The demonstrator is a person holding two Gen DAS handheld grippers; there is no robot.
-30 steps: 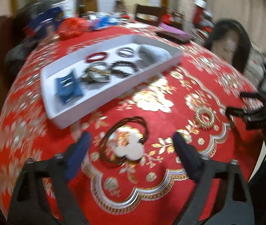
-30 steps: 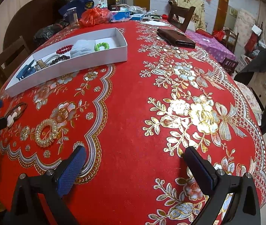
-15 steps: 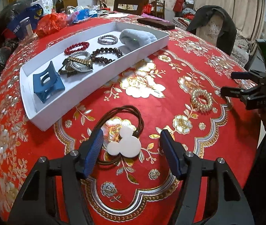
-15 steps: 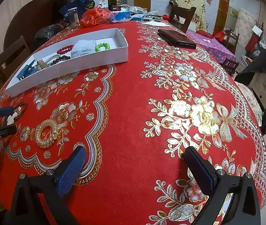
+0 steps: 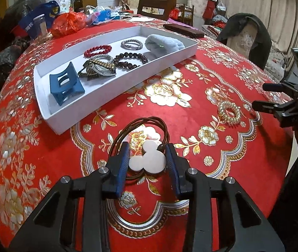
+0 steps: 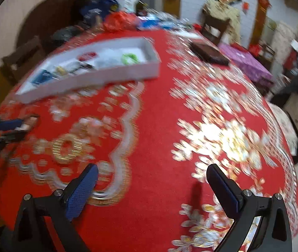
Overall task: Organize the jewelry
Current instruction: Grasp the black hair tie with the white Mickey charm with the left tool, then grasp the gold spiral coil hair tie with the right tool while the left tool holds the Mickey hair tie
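Observation:
A brown cord necklace with a white mouse-head pendant (image 5: 149, 157) lies on the red tablecloth. My left gripper (image 5: 147, 159) is shut on the pendant, its blue pads touching both sides. A gold spiral hair tie (image 5: 229, 111) lies to the right; it also shows blurred in the right wrist view (image 6: 67, 148). A long white tray (image 5: 69, 119) holds a blue hair claw (image 5: 66, 84), a watch (image 5: 98, 69), bead bracelets and a folded pale cloth (image 5: 163, 44). My right gripper (image 6: 152, 185) is open and empty above the cloth, right of the hair tie.
Bags, a bottle and a red bundle (image 5: 69, 23) crowd the table's far side. A dark wallet (image 6: 209, 51) lies beyond the tray. Chairs stand around the table, one draped with a dark coat (image 5: 245, 31). The table's front edge is close below both grippers.
My left gripper has moved forward and closed from wide open onto the white pendant. My right gripper has started moving, which blurs its view; it stays open.

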